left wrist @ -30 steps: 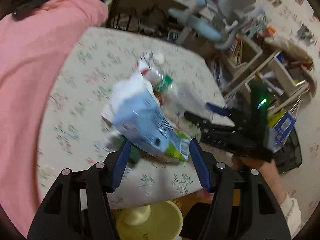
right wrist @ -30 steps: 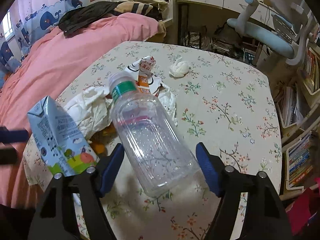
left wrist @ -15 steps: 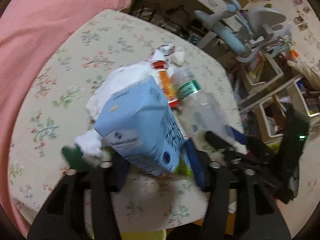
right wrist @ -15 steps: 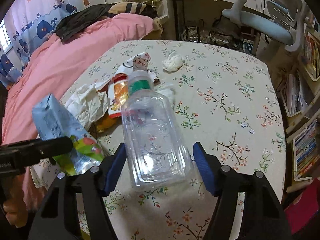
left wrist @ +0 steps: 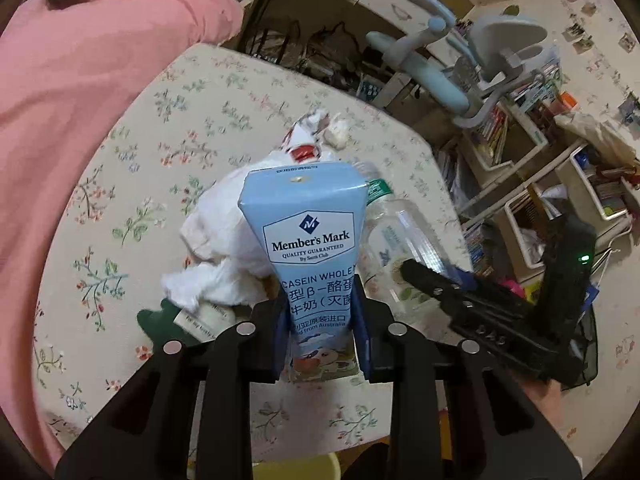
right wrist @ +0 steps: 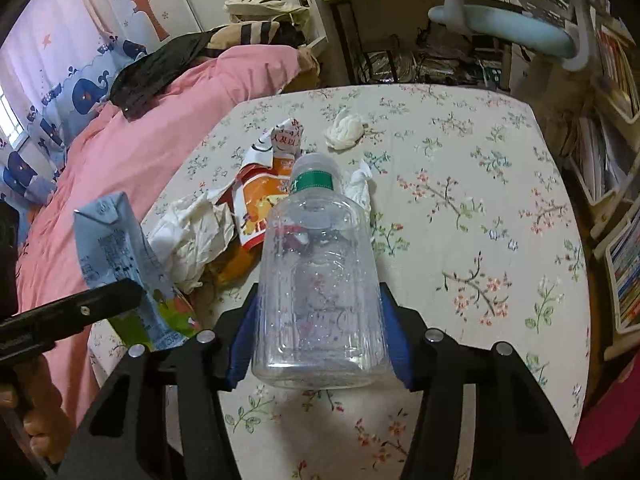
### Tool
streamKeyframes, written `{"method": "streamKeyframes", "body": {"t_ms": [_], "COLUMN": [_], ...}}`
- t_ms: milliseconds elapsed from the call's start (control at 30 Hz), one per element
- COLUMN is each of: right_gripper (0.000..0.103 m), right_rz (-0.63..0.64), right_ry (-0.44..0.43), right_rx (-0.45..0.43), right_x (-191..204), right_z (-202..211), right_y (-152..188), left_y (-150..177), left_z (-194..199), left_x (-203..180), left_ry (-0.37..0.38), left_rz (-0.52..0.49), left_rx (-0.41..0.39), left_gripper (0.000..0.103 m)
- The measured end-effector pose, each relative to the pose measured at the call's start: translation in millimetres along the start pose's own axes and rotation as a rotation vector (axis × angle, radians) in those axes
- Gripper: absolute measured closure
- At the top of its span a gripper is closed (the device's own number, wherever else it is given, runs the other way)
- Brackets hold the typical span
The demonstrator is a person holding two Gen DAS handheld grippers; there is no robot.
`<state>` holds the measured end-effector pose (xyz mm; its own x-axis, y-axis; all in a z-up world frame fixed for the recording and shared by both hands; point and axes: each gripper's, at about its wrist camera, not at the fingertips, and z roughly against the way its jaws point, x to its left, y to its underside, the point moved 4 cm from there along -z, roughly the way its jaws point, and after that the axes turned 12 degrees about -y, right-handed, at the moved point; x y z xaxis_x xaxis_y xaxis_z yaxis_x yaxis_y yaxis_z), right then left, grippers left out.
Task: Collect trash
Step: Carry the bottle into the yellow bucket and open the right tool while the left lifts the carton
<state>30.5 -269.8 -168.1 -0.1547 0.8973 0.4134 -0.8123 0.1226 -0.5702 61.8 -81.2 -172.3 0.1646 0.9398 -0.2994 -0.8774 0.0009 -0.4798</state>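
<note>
A light blue milk carton (left wrist: 308, 240) stands upright between the pads of my left gripper (left wrist: 320, 320), whose jaws are closing and press on its lower sides. From the right wrist view the carton (right wrist: 116, 248) shows at the left with a left finger (right wrist: 80, 312) across it. My right gripper (right wrist: 320, 320) is closing on a clear plastic bottle (right wrist: 320, 272) with a green neck band, and its blue pads touch both sides. The bottle (left wrist: 400, 236) lies just right of the carton. Crumpled white paper (right wrist: 192, 236), an orange wrapper (right wrist: 260, 200) and a tissue wad (right wrist: 346, 130) lie behind them.
The trash lies on a table with a floral cloth (right wrist: 480, 200). A pink bedcover (right wrist: 120, 140) borders its left side. A pale blue chair (left wrist: 440, 60) and bookshelves (left wrist: 520, 140) stand beyond the far and right edges. A dark green scrap (left wrist: 156, 316) lies near the carton.
The left jaws have narrowed onto the carton, which went from lying tilted to standing upright between them. The right jaws have narrowed onto the bottle, which now points straight away.
</note>
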Motion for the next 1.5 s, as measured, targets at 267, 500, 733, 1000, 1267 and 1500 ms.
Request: {"method": "streamKeyframes", "body": {"t_ms": [267, 500, 733, 1000, 1267, 1500], "right_gripper": [0.048, 0.048, 0.048, 0.048, 0.048, 0.048], "right_rz": [-0.020, -0.154, -0.164, -0.035, 0.085, 0.255], "right_ry": [-0.022, -0.134, -0.236, -0.273, -0.301, -0.157], "right_rx": [0.023, -0.037, -0.105, -0.036, 0.185, 0.435], "right_x": [-0.3, -14.8, 9.5, 68.0, 105.0, 120.2], "right_z": [-2.3, 13.4, 54.2, 88.0, 79.1, 17.7], "right_y": [5.8, 4.7, 18.4, 95.4, 184.3, 241.0], "left_y": [2.1, -3.5, 11.4, 49.2, 85.4, 114.0], "left_z": [-17.1, 8.2, 52.2, 112.3, 157.7, 179.5], "left_x": [-11.1, -21.4, -16.9, 1.4, 18.7, 20.9], "left_ry": [-0.046, -0.013, -0.041, -0.118, -0.204, -0.241], "left_rz": [-0.005, -0.039, -0.063, -0.068, -0.084, -0.098], "left_rx": [-0.027, -0.105, -0.188, -0.263, -0.316, -0.354], "left_gripper": [0.074, 0.075, 0.075, 0.075, 0.075, 0.075]}}
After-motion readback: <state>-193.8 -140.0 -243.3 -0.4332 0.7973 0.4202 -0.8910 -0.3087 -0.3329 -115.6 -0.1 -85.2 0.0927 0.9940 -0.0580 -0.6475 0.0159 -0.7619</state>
